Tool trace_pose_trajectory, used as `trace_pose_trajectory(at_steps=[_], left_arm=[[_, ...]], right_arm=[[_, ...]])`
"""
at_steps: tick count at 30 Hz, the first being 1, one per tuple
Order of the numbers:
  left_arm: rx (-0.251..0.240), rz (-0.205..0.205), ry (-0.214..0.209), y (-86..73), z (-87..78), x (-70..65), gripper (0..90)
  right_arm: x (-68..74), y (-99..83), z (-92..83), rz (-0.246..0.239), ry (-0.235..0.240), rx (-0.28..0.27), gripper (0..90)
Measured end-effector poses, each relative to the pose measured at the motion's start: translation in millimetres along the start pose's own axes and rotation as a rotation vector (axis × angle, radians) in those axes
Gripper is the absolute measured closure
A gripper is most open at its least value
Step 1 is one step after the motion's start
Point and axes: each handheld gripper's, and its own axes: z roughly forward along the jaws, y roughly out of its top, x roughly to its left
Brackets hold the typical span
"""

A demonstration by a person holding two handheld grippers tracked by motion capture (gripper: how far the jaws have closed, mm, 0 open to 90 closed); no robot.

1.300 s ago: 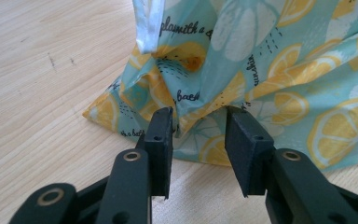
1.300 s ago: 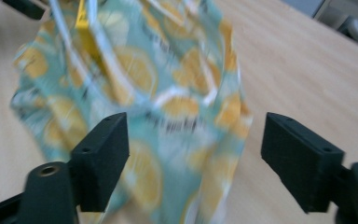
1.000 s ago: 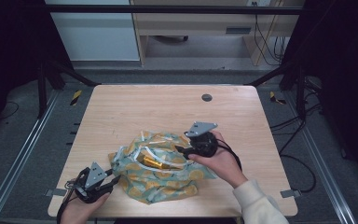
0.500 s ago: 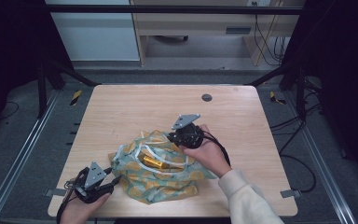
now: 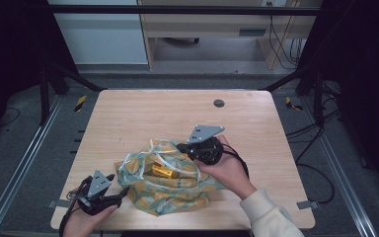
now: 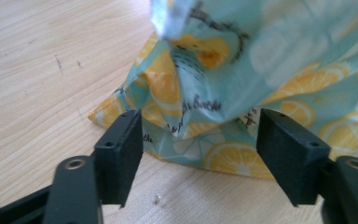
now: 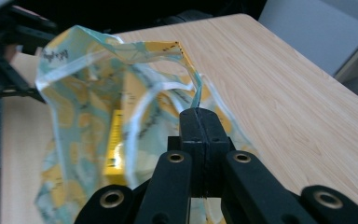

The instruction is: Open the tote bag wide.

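Roughly mid-job, by the look of it. A lemon-print bag (image 5: 170, 180) lies on the near half of the wooden table (image 5: 143, 113), its mouth gaping upward, with a yellow box (image 5: 164, 172) already sitting inside. Loading seems done or partly done; what is left, I judge, is gathering the handles and either closing or lifting the bag.

Right gripper (image 5: 183, 147): jaws pressed flat together, pinching the bag's rim or a thin white handle (image 7: 193, 95) at the far edge of the mouth. The right gripper view shows the fabric running straight into the closed pads and the rim pulled up taut from there. The box stands on edge below, inside.

Left gripper (image 6: 200, 149): jaws standing apart, on either side of the bag's near-left corner without pressing it. Fabric hangs between the pads, touching neither as far as the view tells. These jaws have just been opening, so the corner is let go.

Against the earlier frames:
- The right gripper then lay lower, its hand over the bag's right side; now it sits higher with the rim drawn up, and the mouth stands wider.
- Its jaws have clamped down within that span.
- The left hand (image 5: 86, 219) sits at the same near-left table corner, unmoved.
- The bag's base has not shifted on the table.
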Motion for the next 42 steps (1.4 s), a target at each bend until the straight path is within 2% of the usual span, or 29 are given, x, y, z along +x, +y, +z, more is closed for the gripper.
trace_pose_trajectory(at_steps=[6, 9, 15, 22, 25, 31, 34, 38, 39, 42], left_arm=[[0.005, -0.01, 0.02, -0.3, -1.4, 2.2, 30.2], [-0.016, -0.018, 0.041, 0.3, -4.6, 4.4, 33.7], [-0.043, -0.074, 0.078, 1.3, -10.6, 13.1, 38.5], [-0.109, -0.126, 0.101, 2.3, -24.8, 20.2, 46.7], [-0.108, -0.141, 0.114, 4.0, -26.3, 23.1, 46.7], [-0.17, -0.124, 0.137, 17.8, -40.9, 19.8, 44.9], [-0.186, -0.121, 0.127, 28.6, -45.9, 13.1, 42.5], [-0.18, -0.086, 0.095, 45.9, -48.7, -3.1, 40.2], [-0.177, -0.079, 0.078, 50.3, -48.0, -7.1, 39.1], [-0.156, -0.063, 0.063, 57.2, -41.6, -17.3, 35.4]], right_arm=[[26.7, -4.8, -15.7, -0.047, 0.033, -0.026, 90.0], [35.6, -11.3, -18.3, -0.054, 0.054, -0.03, 90.0], [47.1, -28.6, -11.2, -0.053, 0.09, -0.028, 90.0], [54.8, -46.7, -6.8, -0.048, 0.11, -0.016, 90.0], [55.8, -53.4, -5.0, -0.043, 0.113, -0.007, 90.0], [64.4, -64.6, 3.9, -0.053, 0.126, 0.035, 89.6], [68.8, -68.0, 9.4, -0.062, 0.14, 0.055, 89.4], [72.2, -68.7, 14.9, -0.067, 0.15, 0.065, 89.4], [73.5, -68.5, 15.8, -0.068, 0.151, 0.067, 89.5], [78.9, -69.3, 18.2, -0.079, 0.16, 0.077, 89.5]])
